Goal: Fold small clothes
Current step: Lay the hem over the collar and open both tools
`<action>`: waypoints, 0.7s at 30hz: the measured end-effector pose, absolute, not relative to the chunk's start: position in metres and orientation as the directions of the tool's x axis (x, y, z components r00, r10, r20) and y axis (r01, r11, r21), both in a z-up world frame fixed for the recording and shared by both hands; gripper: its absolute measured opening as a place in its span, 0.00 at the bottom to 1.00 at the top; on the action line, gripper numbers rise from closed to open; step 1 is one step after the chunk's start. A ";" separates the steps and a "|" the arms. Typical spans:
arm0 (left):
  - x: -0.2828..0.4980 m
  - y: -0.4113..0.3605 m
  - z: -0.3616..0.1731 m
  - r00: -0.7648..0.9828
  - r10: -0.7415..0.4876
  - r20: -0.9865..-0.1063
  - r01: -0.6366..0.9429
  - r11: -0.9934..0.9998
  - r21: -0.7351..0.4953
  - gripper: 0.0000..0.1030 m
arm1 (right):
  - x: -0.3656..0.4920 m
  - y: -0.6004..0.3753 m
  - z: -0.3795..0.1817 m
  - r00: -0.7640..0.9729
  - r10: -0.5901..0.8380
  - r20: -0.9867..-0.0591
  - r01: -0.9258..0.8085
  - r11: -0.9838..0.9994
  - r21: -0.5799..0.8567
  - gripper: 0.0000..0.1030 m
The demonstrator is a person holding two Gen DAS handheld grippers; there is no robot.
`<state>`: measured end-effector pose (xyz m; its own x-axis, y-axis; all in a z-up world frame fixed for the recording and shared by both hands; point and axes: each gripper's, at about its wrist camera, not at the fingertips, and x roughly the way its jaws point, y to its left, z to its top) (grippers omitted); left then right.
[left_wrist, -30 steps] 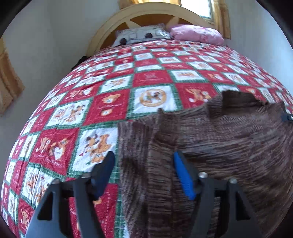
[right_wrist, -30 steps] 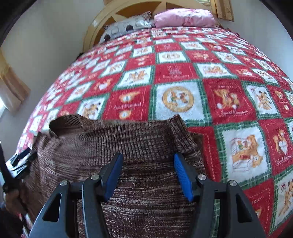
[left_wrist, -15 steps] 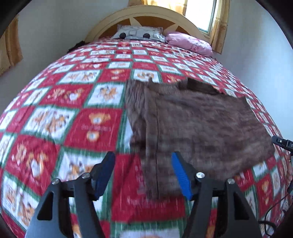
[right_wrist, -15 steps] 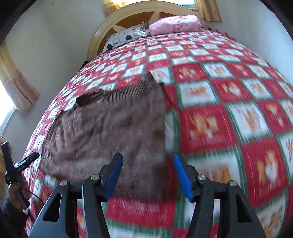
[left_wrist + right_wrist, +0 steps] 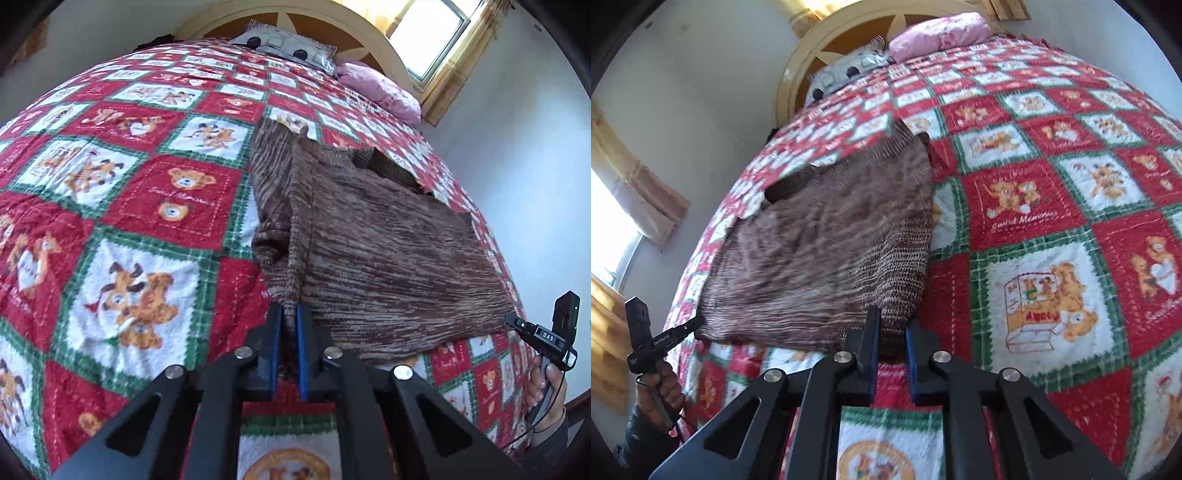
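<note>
Both your left gripper (image 5: 289,314) and right gripper (image 5: 891,325) clamp the sweater (image 5: 384,251) hem at lower centre; only 1 sleeve is folded in, main folds remain.

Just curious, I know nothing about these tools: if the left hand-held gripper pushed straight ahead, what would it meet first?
The brown sweater. The left hand-held gripper is already shut on its near corner, so more knit lies straight ahead, over the quilt.

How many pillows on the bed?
2, both at the headboard end: a grey patterned pillow in the middle and a pink pillow beside it on the window side. More could be hidden behind them.
</note>
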<state>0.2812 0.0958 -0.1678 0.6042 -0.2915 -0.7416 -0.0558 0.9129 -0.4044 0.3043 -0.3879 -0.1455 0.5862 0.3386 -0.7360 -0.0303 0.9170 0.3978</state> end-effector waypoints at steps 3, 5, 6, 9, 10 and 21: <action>0.276 0.094 -0.166 0.605 -0.255 -0.754 -0.040 0.936 -0.349 0.05 | 0.301 -0.388 -0.143 0.583 0.304 -0.754 -0.034 0.936 0.352 0.07; 0.278 0.092 -0.172 0.597 -0.233 -0.768 -0.038 0.948 -0.317 0.06 | 0.306 -0.386 -0.156 0.553 0.263 -0.791 -0.029 0.954 0.297 0.07; 0.279 0.091 -0.174 0.596 -0.228 -0.770 -0.039 0.950 -0.311 0.06 | 0.307 -0.386 -0.163 0.546 0.265 -0.795 -0.029 0.954 0.298 0.08; 0.279 0.086 -0.172 0.613 -0.181 -0.769 -0.039 0.965 -0.258 0.13 | 0.306 -0.392 -0.163 0.560 0.286 -0.778 -0.016 0.942 0.335 0.10; 0.276 0.086 -0.172 0.615 -0.172 -0.769 -0.041 0.967 -0.250 0.14 | 0.305 -0.395 -0.162 0.560 0.295 -0.774 -0.008 0.936 0.351 0.12; 0.272 0.090 -0.176 0.622 -0.048 -0.781 -0.089 0.987 -0.131 0.54 | 0.298 -0.321 -0.109 0.663 0.190 -0.724 -0.148 0.981 0.123 0.64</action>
<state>0.2716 0.0900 -0.1764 0.6221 -0.0477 -0.7814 -0.0887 0.9874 -0.1309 0.2976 -0.3208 -0.1088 0.6629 0.1902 -0.7241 -0.1476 0.9814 0.1226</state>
